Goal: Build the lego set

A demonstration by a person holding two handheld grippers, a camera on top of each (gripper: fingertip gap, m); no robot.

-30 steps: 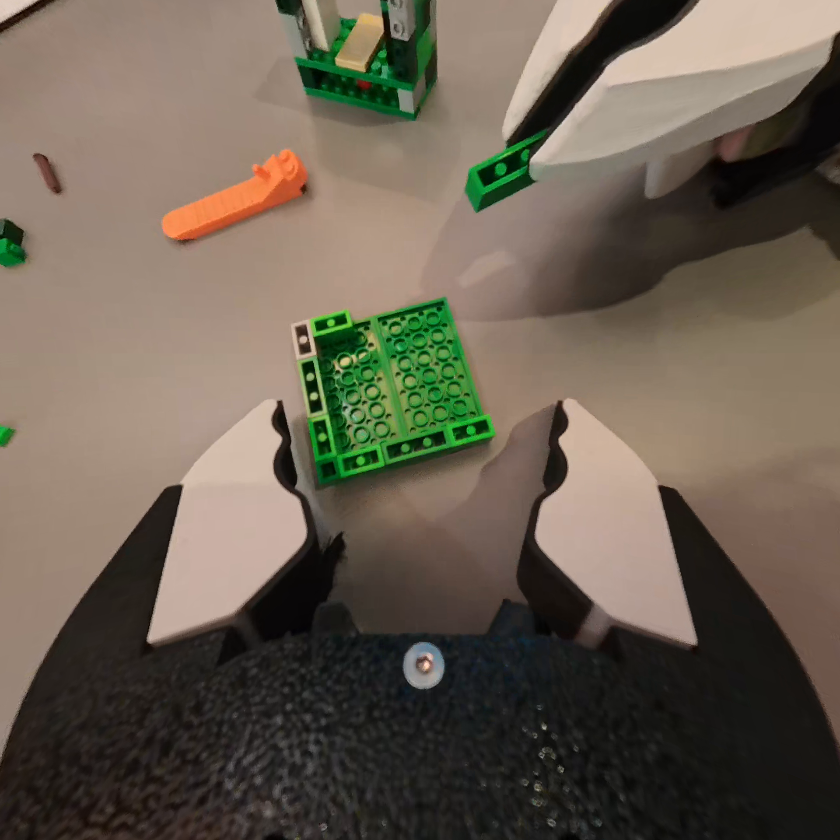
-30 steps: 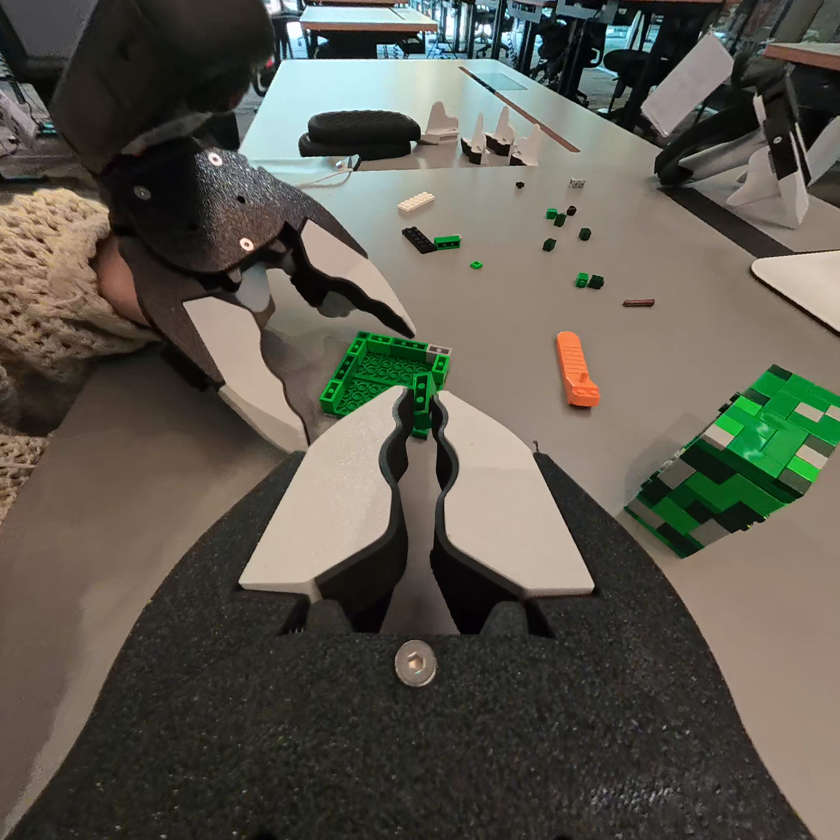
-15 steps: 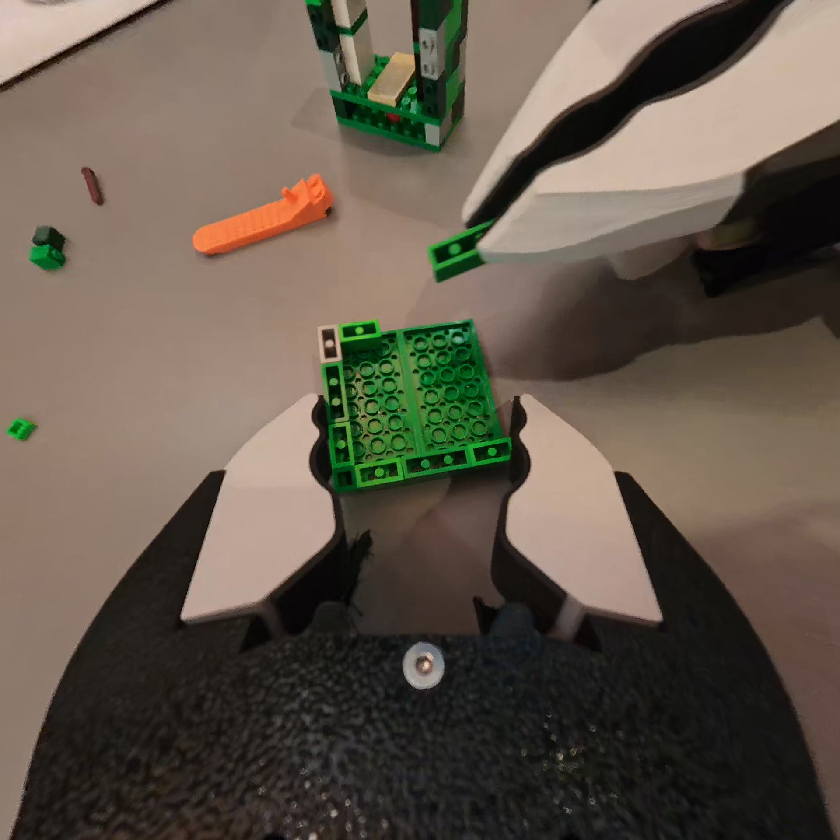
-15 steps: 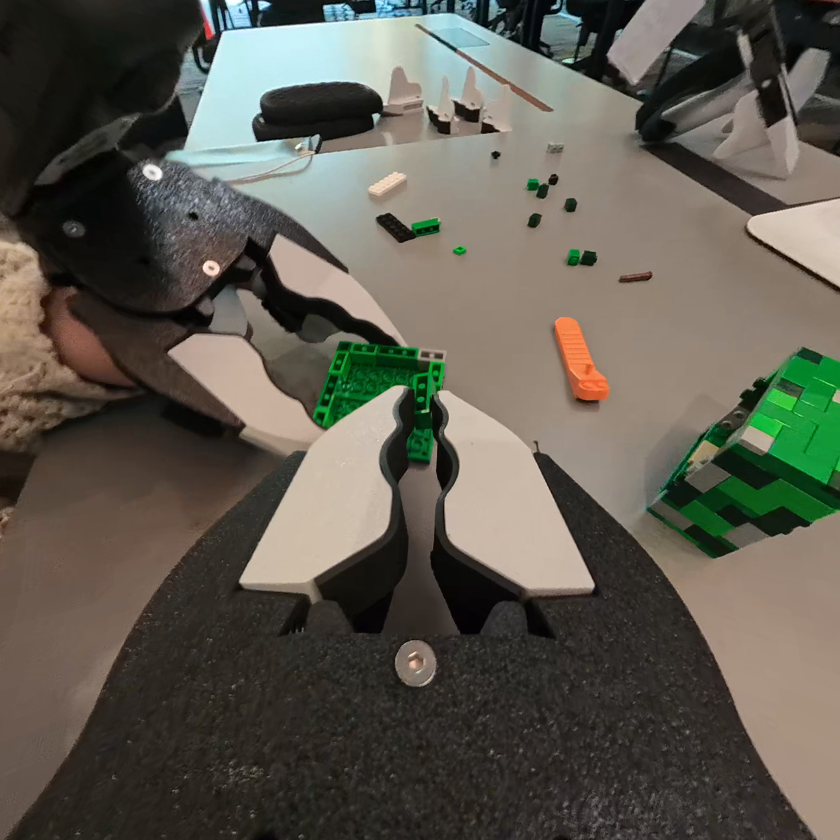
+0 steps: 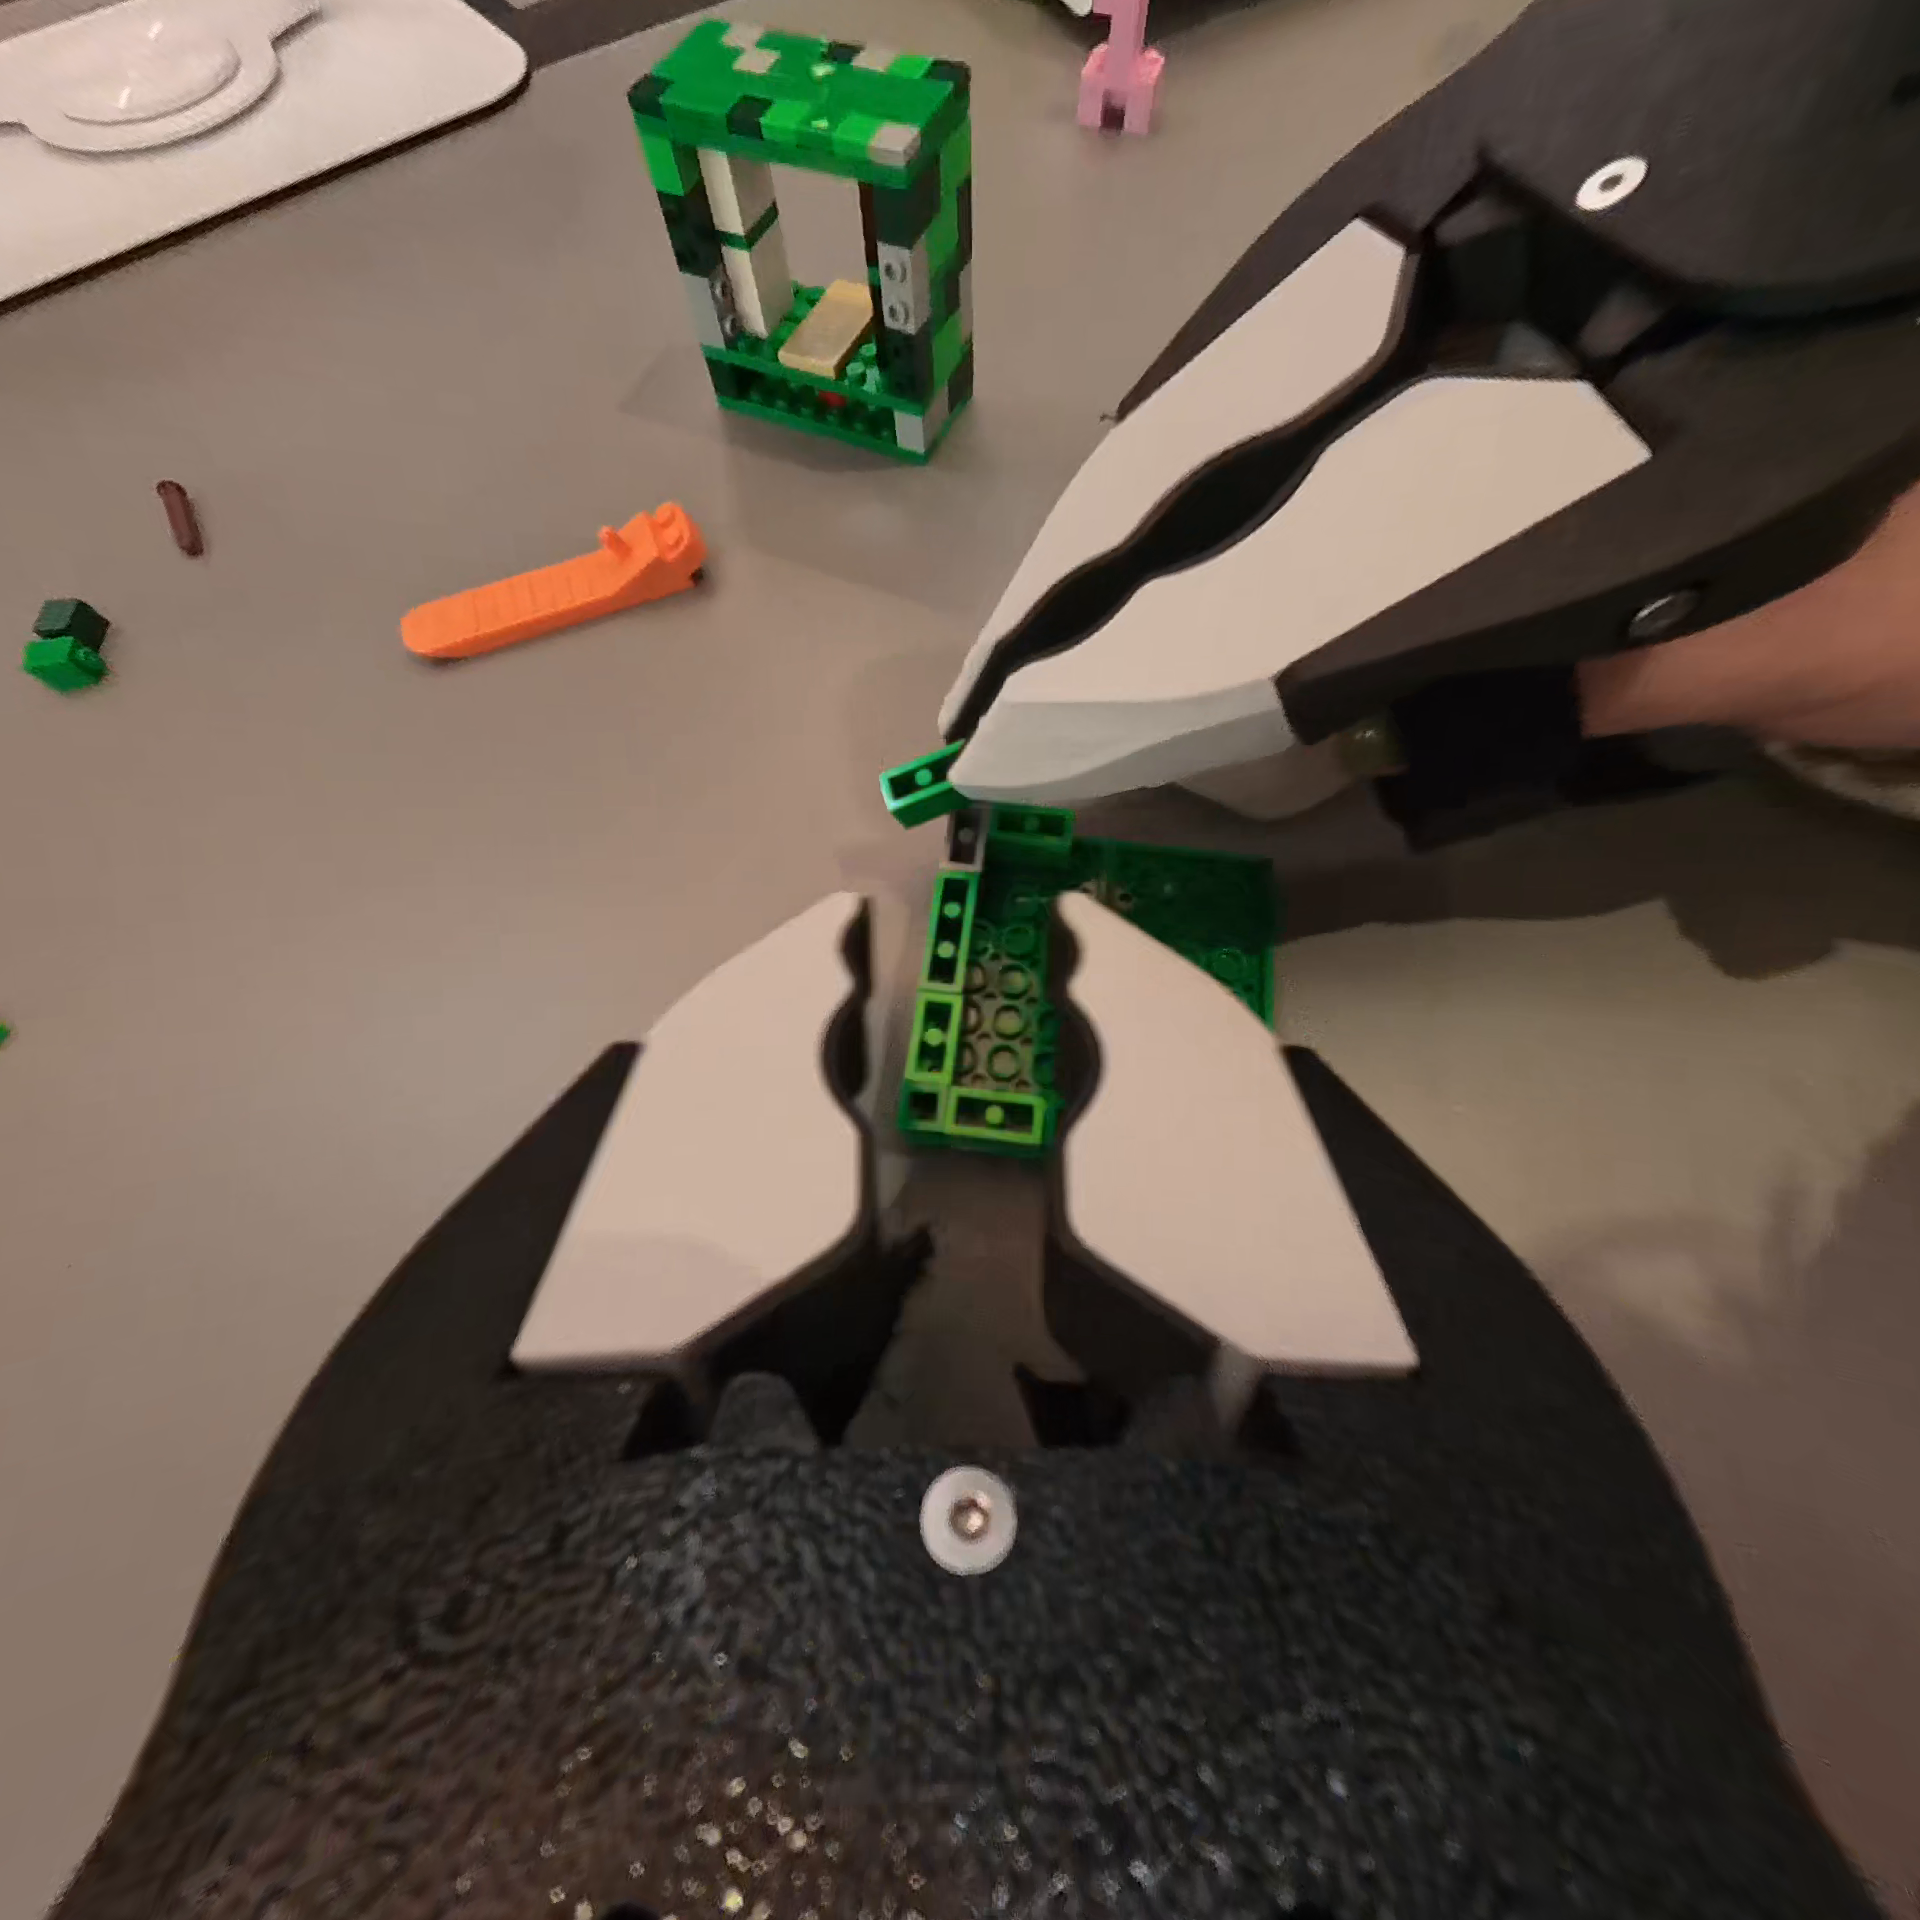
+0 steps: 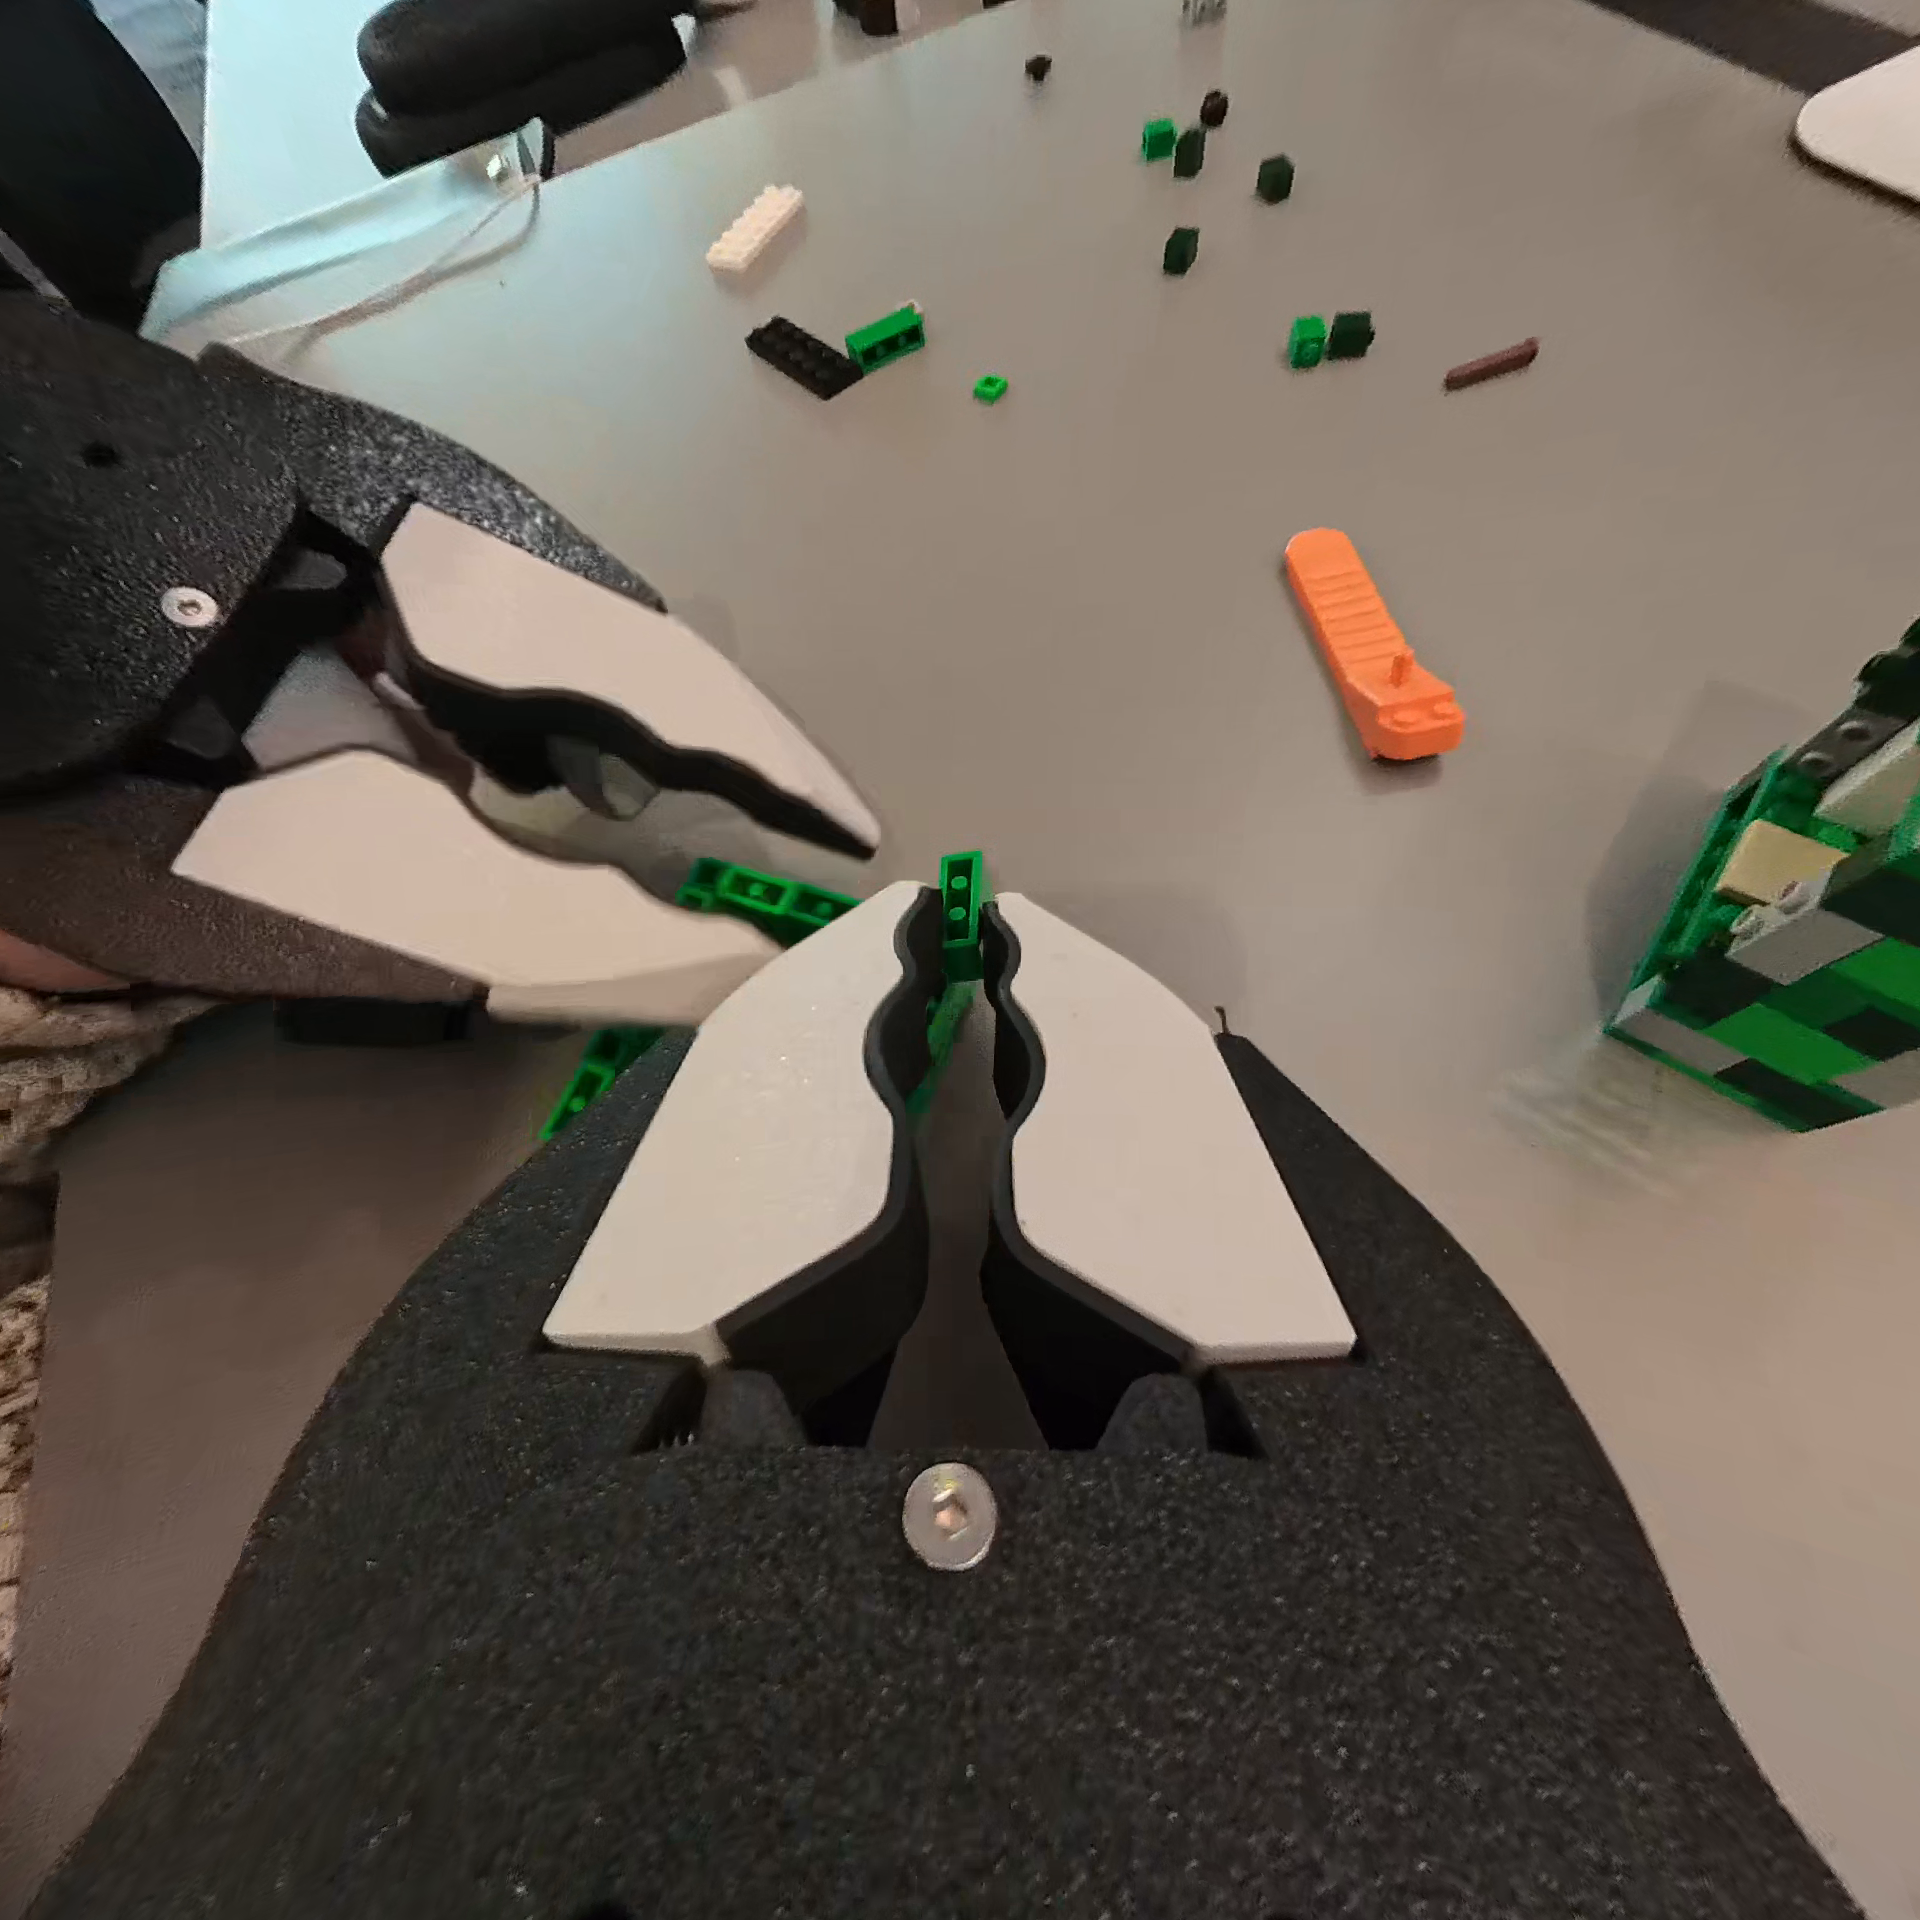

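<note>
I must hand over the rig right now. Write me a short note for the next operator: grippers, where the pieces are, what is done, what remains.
Right gripper: shut on a small green brick, held just above the far corner of the green baseplate.
Left gripper: jaws partly closed around the baseplate's left portion, one finger over its middle; a firm grip cannot be confirmed.
Done: bricks line the plate's left and near edges; a green tower stands farther back.
Left: seat the held brick on the plate wall, then continue with the loose pieces on the grey table. The orange separator lies nearby.

White tray point(image 5: 260, 125), black pad point(image 6: 499, 62), cable point(image 6: 416, 270)
</note>
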